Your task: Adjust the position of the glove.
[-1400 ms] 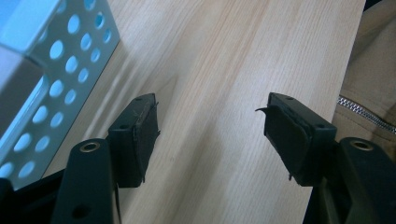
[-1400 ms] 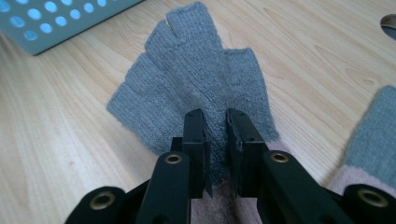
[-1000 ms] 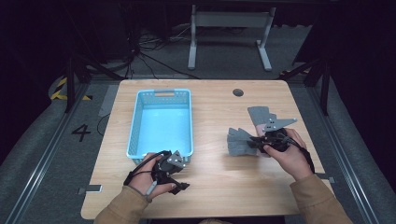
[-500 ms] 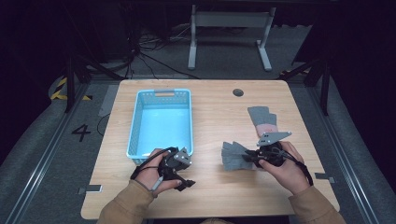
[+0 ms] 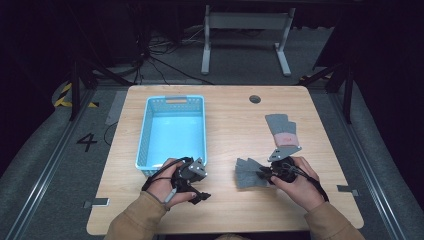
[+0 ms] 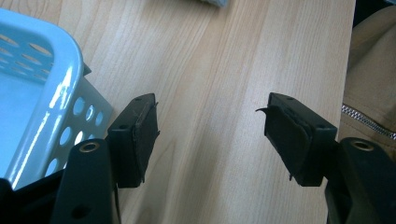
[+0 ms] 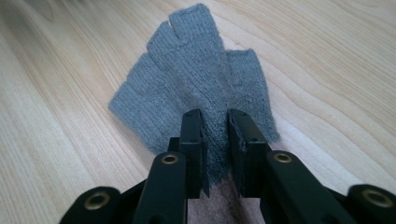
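Pinching a grey fingerless glove (image 7: 196, 88) at its cuff end, our right hand-held gripper (image 7: 215, 122) has its two black jaws drawn close together with a fold of knit fabric caught between them. In the right gripper view the glove lies flat on the pale wooden surface (image 7: 327, 56), its short finger stubs fanned out away from the jaws. From the high view we see the same glove (image 5: 248, 173) near the front of the surface, just left of our right hand (image 5: 296, 181), which grips the right hand-held gripper (image 5: 265, 173) with the grey three-cornered plate on top.

A second grey glove (image 5: 281, 129) with a pinkish band at its cuff lies farther back on the surface (image 5: 230, 120), apart from the first one.

Our left hand-held gripper (image 6: 210, 135) has its jaws spread wide with nothing but bare wood between them. In the left gripper view the corner of a light blue perforated basket (image 6: 60, 88) sits just beside one jaw; we cannot tell whether they touch. From above, our left hand (image 5: 167, 184) holds the left hand-held gripper (image 5: 196, 185) near the front right corner of the basket (image 5: 143, 135), which stands on the left half of the surface and looks empty.
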